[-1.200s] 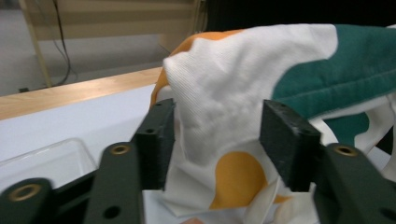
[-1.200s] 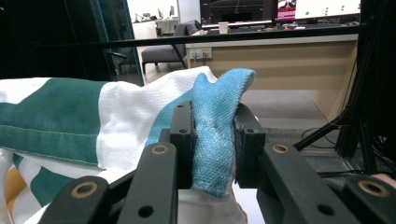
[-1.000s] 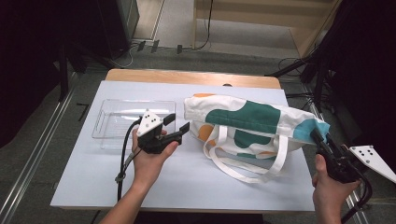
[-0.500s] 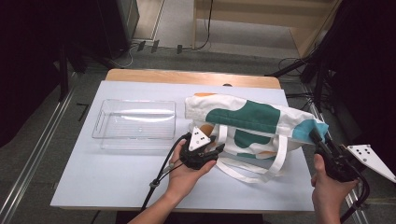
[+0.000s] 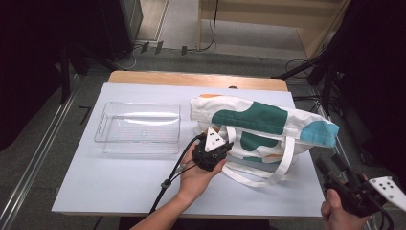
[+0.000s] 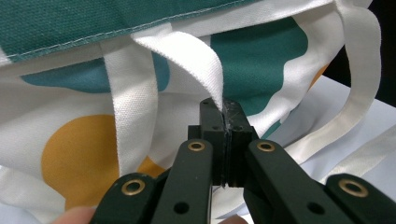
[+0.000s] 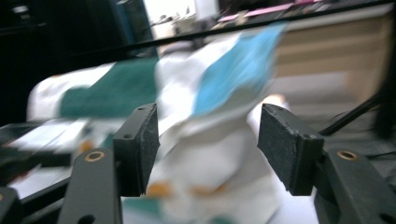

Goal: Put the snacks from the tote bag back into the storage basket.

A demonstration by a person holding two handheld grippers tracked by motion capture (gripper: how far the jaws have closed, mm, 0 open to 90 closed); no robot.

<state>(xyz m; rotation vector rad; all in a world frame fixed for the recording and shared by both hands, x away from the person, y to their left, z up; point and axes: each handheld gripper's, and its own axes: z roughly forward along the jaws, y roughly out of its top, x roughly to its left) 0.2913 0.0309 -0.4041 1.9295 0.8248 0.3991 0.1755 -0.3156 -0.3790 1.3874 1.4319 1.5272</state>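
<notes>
At the tote bag (image 5: 261, 125), the left gripper (image 6: 223, 122) is clamped on a white strap (image 6: 187, 58) — it should lift slowly; the right gripper (image 7: 205, 149) stands apart.

- I see a white tote bag (image 5: 261, 125) patterned with large dark green blobs, one light blue patch at its right end, and orange spots.
- Its straps (image 5: 286, 160) are plain white.
- In my left gripper view, the bag's green, white and orange shapes have wavy edges.
- My left gripper (image 6: 223, 122) and right gripper (image 7: 208, 147) are black, with brass-coloured rivets.
- The tray (image 5: 138, 127) is clear plastic.
- The table (image 5: 110, 182) is pale bluish white, with a wooden edge at the far side.
</notes>
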